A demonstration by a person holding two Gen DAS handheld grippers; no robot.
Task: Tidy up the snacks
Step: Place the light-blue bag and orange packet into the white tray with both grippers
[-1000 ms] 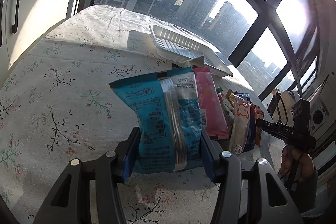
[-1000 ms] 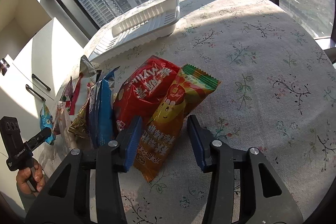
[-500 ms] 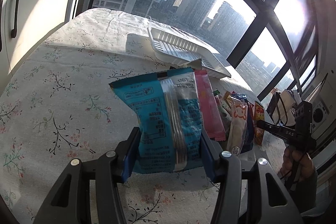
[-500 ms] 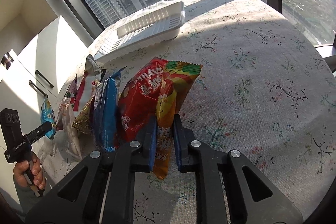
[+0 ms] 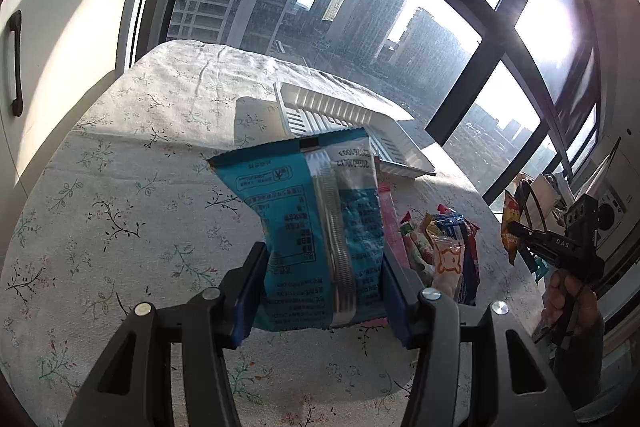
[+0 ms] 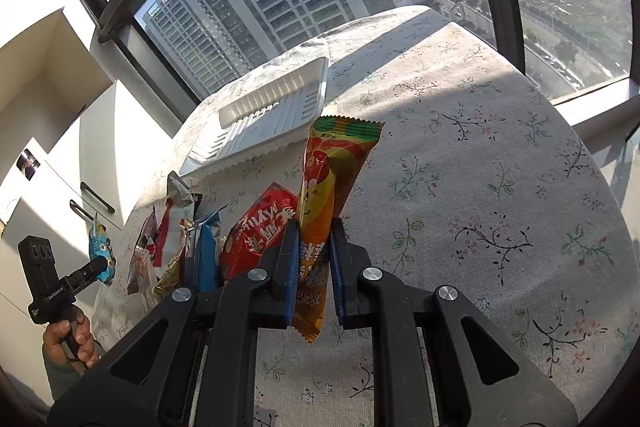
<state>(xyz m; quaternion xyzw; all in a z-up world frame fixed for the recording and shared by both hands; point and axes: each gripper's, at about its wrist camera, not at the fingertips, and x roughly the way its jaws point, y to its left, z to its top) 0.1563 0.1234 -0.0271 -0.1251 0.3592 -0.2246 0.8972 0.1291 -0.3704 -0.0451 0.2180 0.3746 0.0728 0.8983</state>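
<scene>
My left gripper (image 5: 320, 275) is shut on a blue snack bag (image 5: 316, 223) and holds it upright above the table. My right gripper (image 6: 314, 255) is shut on an orange snack packet (image 6: 328, 187) and holds it lifted off the cloth. A white ribbed tray (image 5: 344, 115) lies at the far side of the table; it also shows in the right wrist view (image 6: 264, 119). A pile of snack packets (image 6: 192, 247) lies on the cloth, with a red bag (image 6: 256, 235) at its right edge. The pile also shows in the left wrist view (image 5: 440, 251).
The round table has a floral cloth (image 6: 480, 187). Large windows (image 5: 360, 7) stand behind the table. White cabinets (image 6: 60, 155) stand to the side. The other gripper shows in each view, at the right (image 5: 560, 251) and at the left (image 6: 52, 287).
My right gripper closed on the orange packet and lifted it off the table. My left gripper rose slightly with the blue bag still held.
</scene>
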